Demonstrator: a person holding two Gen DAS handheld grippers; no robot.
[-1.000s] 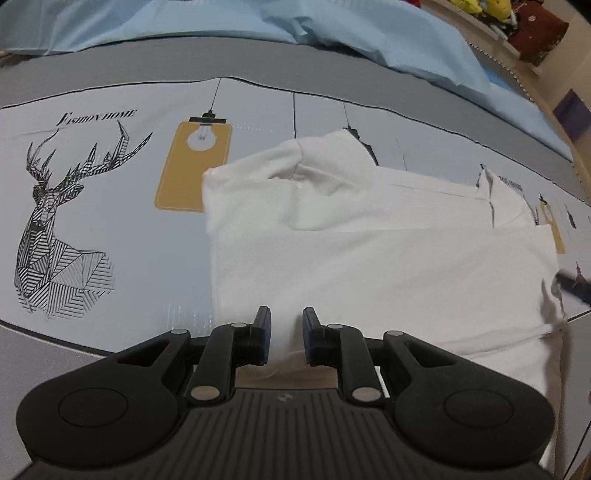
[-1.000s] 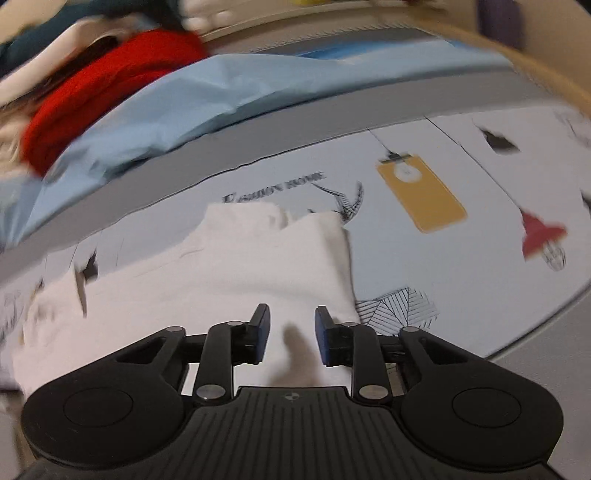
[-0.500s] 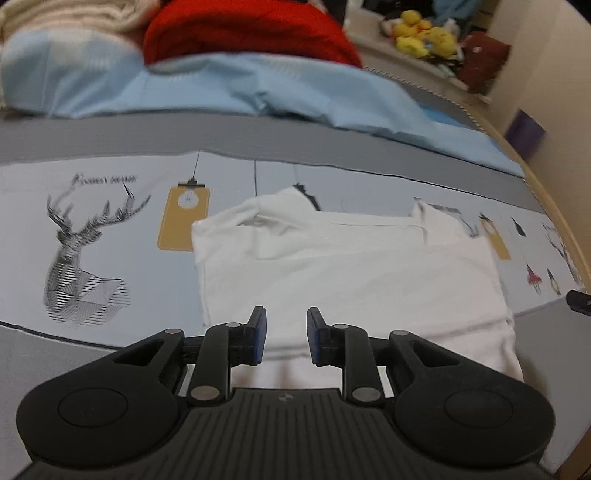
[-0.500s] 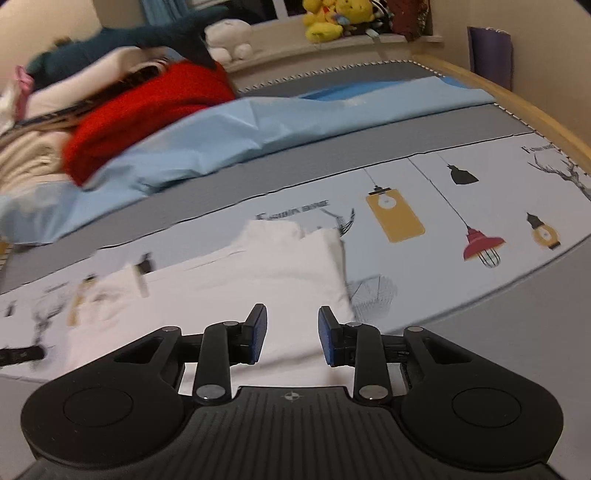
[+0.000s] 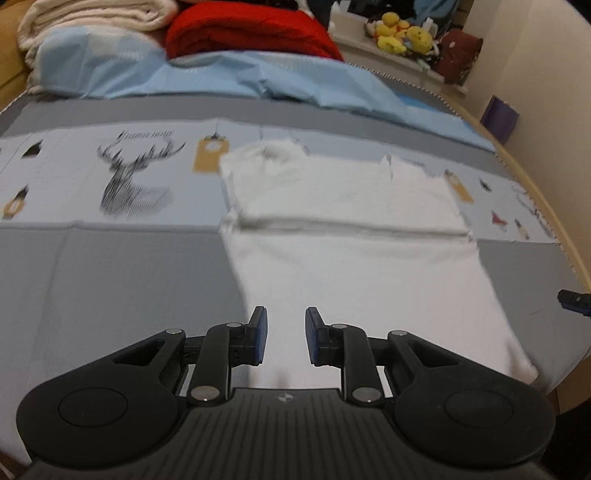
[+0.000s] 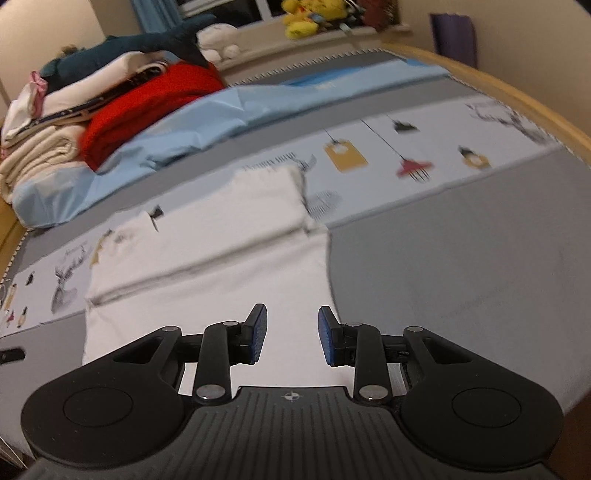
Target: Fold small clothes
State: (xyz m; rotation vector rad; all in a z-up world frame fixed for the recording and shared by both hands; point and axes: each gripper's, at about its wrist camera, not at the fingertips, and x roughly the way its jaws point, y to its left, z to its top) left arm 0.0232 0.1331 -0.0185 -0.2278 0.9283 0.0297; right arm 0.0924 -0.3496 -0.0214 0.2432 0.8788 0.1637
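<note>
A white garment (image 5: 351, 258) lies flat on the printed bed sheet (image 5: 110, 258), its sides tucked in and a fold edge running across its middle. In the left wrist view my left gripper (image 5: 282, 317) hovers above the garment's near left part, open, with nothing between its blue pads. The same garment (image 6: 221, 258) shows in the right wrist view, where my right gripper (image 6: 291, 317) hangs open and empty over the near right part. Each view catches the other gripper's tip at its side edge: the right gripper (image 5: 574, 301) and the left gripper (image 6: 11, 356).
Behind the garment lie a crumpled light-blue sheet (image 5: 258, 81), a red blanket (image 5: 251, 29) and folded cream blankets (image 6: 33, 155). Yellow plush toys (image 5: 402, 35) sit on a ledge. The bed's wooden edge (image 6: 517, 96) curves along the right, with a purple bag (image 5: 500, 118) beyond it.
Both grippers have drawn back and risen from the garment's far half to above its near edge, so more of the bed shows. The garment lies still.
</note>
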